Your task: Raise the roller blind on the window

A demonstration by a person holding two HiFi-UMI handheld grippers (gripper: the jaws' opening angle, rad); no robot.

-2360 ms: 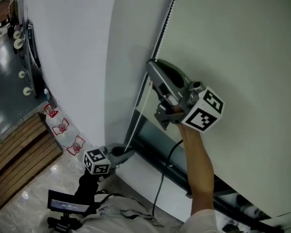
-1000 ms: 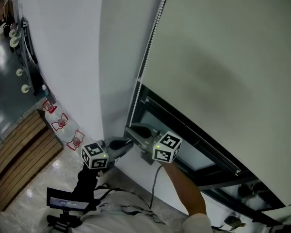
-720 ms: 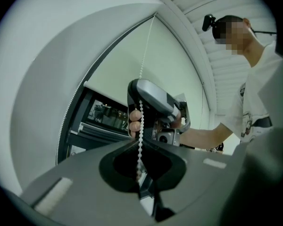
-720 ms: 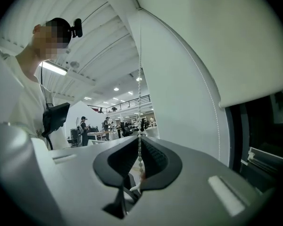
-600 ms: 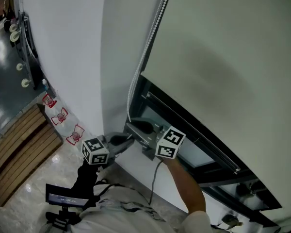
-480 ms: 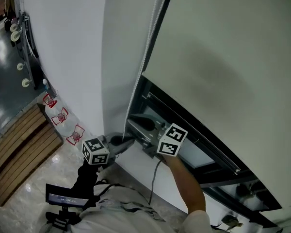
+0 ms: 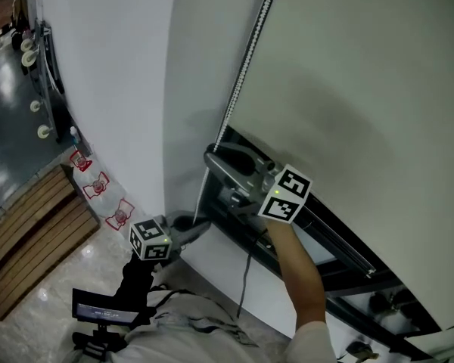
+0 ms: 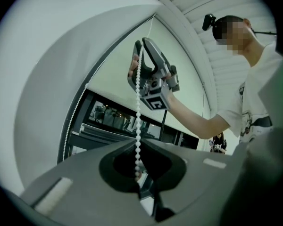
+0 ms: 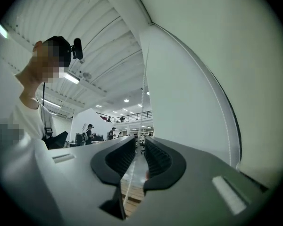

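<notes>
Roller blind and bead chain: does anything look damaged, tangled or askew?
Nothing stands out. The roller blind hangs flat with a straight bottom edge, and the bead chain runs unbroken down to the left hand-held gripper, which is shut on it.

Your left gripper (image 7: 199, 226) low, level, clamped on the bead chain (image 8: 137, 121), your right gripper (image 7: 214, 159) higher, jaws just opening round the chain.

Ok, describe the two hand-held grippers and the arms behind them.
Both are grey, with curved jaws and a white cube of black square markers: the left hand-held gripper, the right hand-held gripper. A black cable hangs from the right one. The right arm wears a short white sleeve; the left arm is covered in black.
</notes>
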